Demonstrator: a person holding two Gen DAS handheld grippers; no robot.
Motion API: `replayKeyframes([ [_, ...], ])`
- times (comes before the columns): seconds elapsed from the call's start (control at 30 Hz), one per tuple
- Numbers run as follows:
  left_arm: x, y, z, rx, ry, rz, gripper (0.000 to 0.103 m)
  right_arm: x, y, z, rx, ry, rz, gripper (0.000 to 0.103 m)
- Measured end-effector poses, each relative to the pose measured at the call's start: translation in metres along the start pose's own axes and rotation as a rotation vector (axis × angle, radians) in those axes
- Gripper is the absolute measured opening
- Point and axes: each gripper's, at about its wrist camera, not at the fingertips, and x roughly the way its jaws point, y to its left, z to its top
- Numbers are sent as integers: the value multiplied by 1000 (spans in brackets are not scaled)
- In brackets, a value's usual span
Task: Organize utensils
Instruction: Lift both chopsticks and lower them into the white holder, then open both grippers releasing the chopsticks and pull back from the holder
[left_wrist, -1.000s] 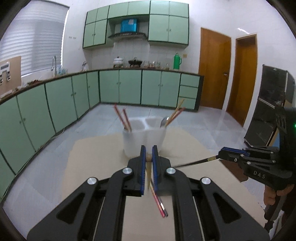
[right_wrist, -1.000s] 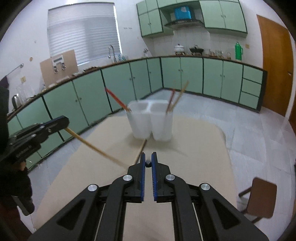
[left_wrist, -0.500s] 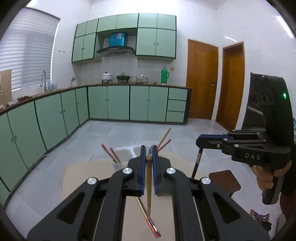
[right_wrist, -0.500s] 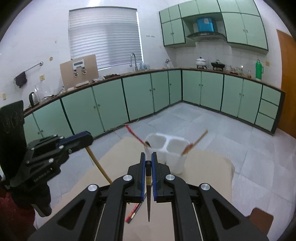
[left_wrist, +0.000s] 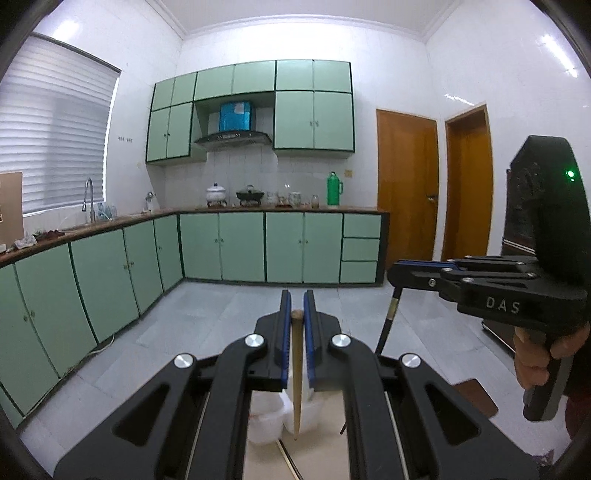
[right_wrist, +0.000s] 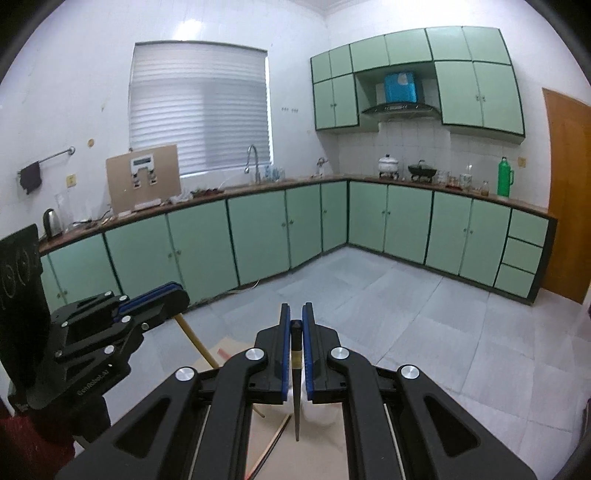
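Note:
My left gripper is shut on a light wooden chopstick that hangs straight down, its tip over the white two-part utensil holder. My right gripper is shut on a black chopstick that also hangs down, over the holder. In the left wrist view the right gripper is at the right with the black chopstick below it. In the right wrist view the left gripper is at the left with the wooden chopstick. Most of the holder is hidden by the grippers.
The holder stands on a beige table. Loose chopsticks lie on it near the holder. A brown stool stands to the right of the table. Green cabinets line the kitchen walls, and grey floor lies beyond.
Both grippers have lifted and tilted up, each carrying its chopstick from low over the table to hanging upright above the holder. The holder has dropped to the bottom of both views.

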Motion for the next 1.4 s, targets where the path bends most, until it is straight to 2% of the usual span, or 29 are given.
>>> replayKeyframes([
  [0.17,27,5,13,14,-31,31,6,18,-12,15,15,-35,-19,6],
  [0.33,56,7,10,32,-40,49,6,45,-18,20,8,-54,-61,6],
  [0.53,86,17,-13,14,14,52,6,84,-31,4,38,-25,-67,6],
  [0.87,121,42,-49,-14,145,63,7,119,-44,-25,43,79,-66,7],
  [0.97,119,46,-52,-17,161,66,10,117,-44,-30,36,84,-81,15],
  [1.03,112,47,-50,-14,153,70,14,111,-44,-31,40,78,-91,25],
  [1.17,90,50,-44,-17,121,85,34,93,-48,-34,46,60,-117,45],
  [1.23,76,48,-42,-12,111,98,38,77,-48,-40,50,48,-131,57],
  [1.27,69,47,-42,-12,106,100,41,73,-47,-42,52,43,-133,59],
  [1.33,50,44,-47,-14,93,104,49,55,-44,-53,58,33,-138,72],
  [1.4,34,38,-53,-15,88,114,55,45,-41,-62,60,26,-145,77],
])
